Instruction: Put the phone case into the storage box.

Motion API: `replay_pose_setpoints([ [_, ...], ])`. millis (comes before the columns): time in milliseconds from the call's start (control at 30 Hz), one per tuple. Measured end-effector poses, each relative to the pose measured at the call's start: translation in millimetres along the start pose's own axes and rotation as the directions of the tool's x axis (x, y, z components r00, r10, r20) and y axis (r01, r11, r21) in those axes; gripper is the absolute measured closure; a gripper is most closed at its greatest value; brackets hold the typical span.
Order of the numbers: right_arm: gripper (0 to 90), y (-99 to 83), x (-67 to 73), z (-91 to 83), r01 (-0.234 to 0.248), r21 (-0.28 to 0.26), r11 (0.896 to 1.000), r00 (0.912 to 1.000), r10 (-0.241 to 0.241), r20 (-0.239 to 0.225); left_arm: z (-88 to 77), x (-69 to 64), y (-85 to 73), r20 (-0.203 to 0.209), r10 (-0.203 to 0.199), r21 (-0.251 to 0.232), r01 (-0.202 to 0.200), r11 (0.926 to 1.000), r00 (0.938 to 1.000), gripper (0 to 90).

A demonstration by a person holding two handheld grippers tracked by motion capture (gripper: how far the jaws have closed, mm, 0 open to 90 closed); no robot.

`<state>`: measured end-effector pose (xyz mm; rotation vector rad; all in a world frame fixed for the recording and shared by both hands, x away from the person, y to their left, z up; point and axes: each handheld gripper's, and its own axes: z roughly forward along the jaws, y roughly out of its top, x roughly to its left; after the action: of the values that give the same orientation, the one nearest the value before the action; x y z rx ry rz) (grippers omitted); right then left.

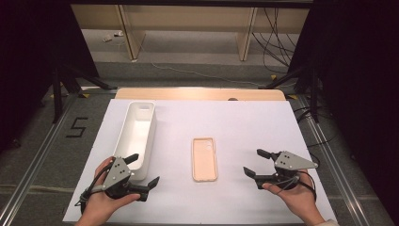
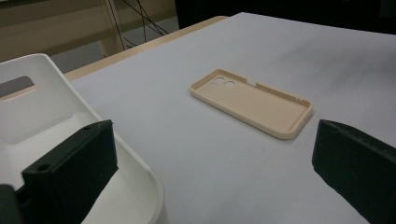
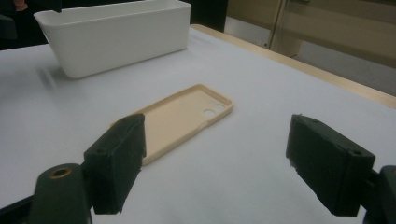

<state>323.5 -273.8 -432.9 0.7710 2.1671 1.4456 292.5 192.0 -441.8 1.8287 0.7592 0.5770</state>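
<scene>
While the beige phone case (image 1: 204, 159) lies open side up mid-table, long axis running away from the person, the empty, wide-spread right gripper (image 1: 257, 163) sits slightly nearer than the equally spread left gripper (image 1: 142, 168).

You are looking down on a worktop (image 1: 282, 117) that is wearing a white sheet, with a strip of pale wood showing along its far edge. Beyond that worktop, pale wooden furniture legs (image 1: 244, 35) are standing on a grey floor (image 1: 188, 52), and black cables (image 1: 275, 40) are hanging down and trailing beside them. Left of the worktop, a black number five (image 1: 76, 127) is sitting on the floor. Dark curtains (image 1: 362, 70) are closing in on both sides of it.
</scene>
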Motion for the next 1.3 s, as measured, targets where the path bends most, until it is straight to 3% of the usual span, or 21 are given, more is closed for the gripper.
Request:
replay_pose_setpoints([
  [267,24.4,0.2,0.4,-0.5,0.011,0.001,1.0,0.9999,-0.011,0.001,0.7,-0.3,0.4,0.001,0.001,0.001,-0.001,1.0,1.0,0.0],
  [400,31.0,0.9,1.7,0.4,0.022,0.005,1.0,0.9998,-0.022,0.0,0.0,0.0,0.5,0.003,0.0,0.002,0.0,1.0,1.0,0.0],
  [467,43.9,1.9,2.8,1.4,0.027,0.009,1.0,0.9996,-0.027,-0.011,0.0,0.0,0.4,0.003,0.002,0.002,-0.002,1.0,1.0,0.0],
  [500,43.9,1.9,2.8,1.4,0.027,0.009,1.0,0.9996,-0.027,-0.011,0.2,-0.2,0.1,0.003,0.002,-0.001,-0.002,1.0,1.0,0.0],
  [533,52.3,2.5,3.5,2.1,0.032,0.012,0.999,0.9993,-0.032,-0.022,0.1,-0.1,-0.1,0.003,0.001,-0.001,-0.001,1.0,1.0,0.0],
  [567,69.1,3.8,5.4,4.3,0.046,0.042,0.998,0.9976,-0.044,-0.054,-0.3,-0.1,0.1,0.004,-0.001,-0.001,0.001,1.0,1.0,0.0],
  [600,75.9,3.8,6.8,6.0,0.054,0.058,0.997,0.9963,-0.05,-0.069,-0.2,-0.2,0.7,0.005,0.003,-0.002,-0.003,1.0,1.0,0.0],
  [733,90.0,3.1,11.6,15.8,0.076,0.108,0.991,0.992,-0.064,-0.109,0.7,-1.6,0.6,0.008,0.005,-0.002,-0.005,1.0,1.0,0.0],
  [900,90.0,4.4,15.1,25.3,0.089,0.146,0.985,0.9896,-0.071,-0.126,0.6,-1.2,0.6,0.007,0.004,-0.001,-0.004,1.0,1.0,0.0],
  [1267,90.0,0.8,21.7,58.0,0.114,0.255,0.96,0.9815,-0.069,-0.178,1.3,-2.0,0.6,0.01,0.005,0.0,-0.005,1.0,0.9999,0.0],
  [1300,90.0,0.2,24.3,67.2,0.124,0.28,0.952,0.9787,-0.07,-0.193,1.2,-1.9,0.6,0.01,0.005,0.001,-0.005,1.0,0.9999,0.0],
])
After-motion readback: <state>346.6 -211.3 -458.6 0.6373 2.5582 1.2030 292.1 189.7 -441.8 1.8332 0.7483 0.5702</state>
